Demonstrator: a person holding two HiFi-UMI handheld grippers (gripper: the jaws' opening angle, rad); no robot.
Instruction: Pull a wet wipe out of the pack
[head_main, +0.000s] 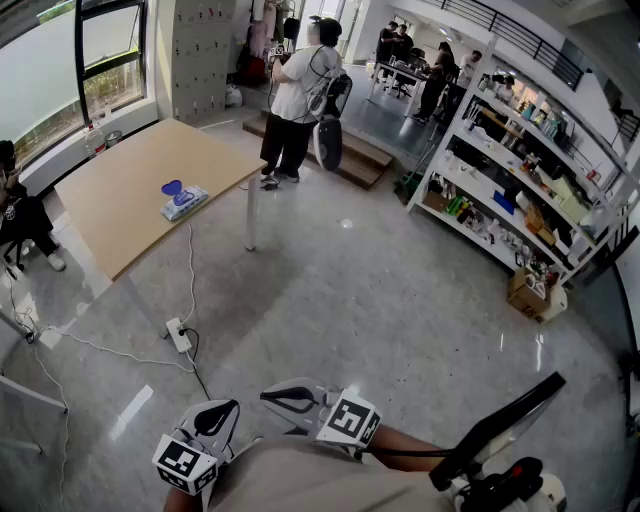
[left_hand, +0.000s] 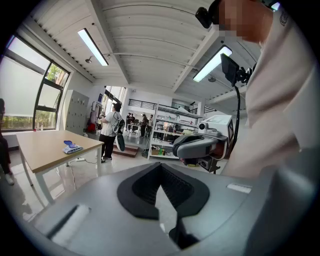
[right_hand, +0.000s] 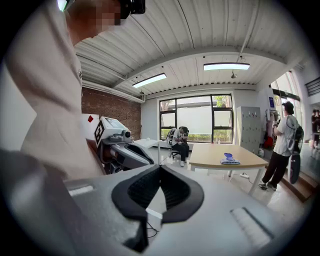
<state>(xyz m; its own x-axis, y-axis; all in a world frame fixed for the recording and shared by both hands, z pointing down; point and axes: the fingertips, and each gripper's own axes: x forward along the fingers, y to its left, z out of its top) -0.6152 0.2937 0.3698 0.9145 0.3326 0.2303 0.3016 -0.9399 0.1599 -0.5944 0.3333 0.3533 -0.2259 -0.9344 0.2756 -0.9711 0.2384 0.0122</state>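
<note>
The wet wipe pack (head_main: 184, 201), pale with a blue flap, lies on the wooden table (head_main: 130, 195) far off at the upper left. It also shows small in the left gripper view as the pack (left_hand: 73, 147) and in the right gripper view as the pack (right_hand: 230, 159). Both grippers are held close to my body at the bottom of the head view, well away from the table. My left gripper (head_main: 222, 410) is shut and empty, as the left gripper (left_hand: 160, 172) shows in its own view. My right gripper (head_main: 280, 398) is also shut on nothing, its tips meeting at the right gripper (right_hand: 160, 170).
A person (head_main: 300, 90) stands beside the table's far corner. Another person (head_main: 20, 215) sits at the left. A power strip (head_main: 178, 335) with cables lies on the grey floor in front of the table. Stocked shelves (head_main: 510, 200) line the right side. Low steps (head_main: 350, 155) sit behind.
</note>
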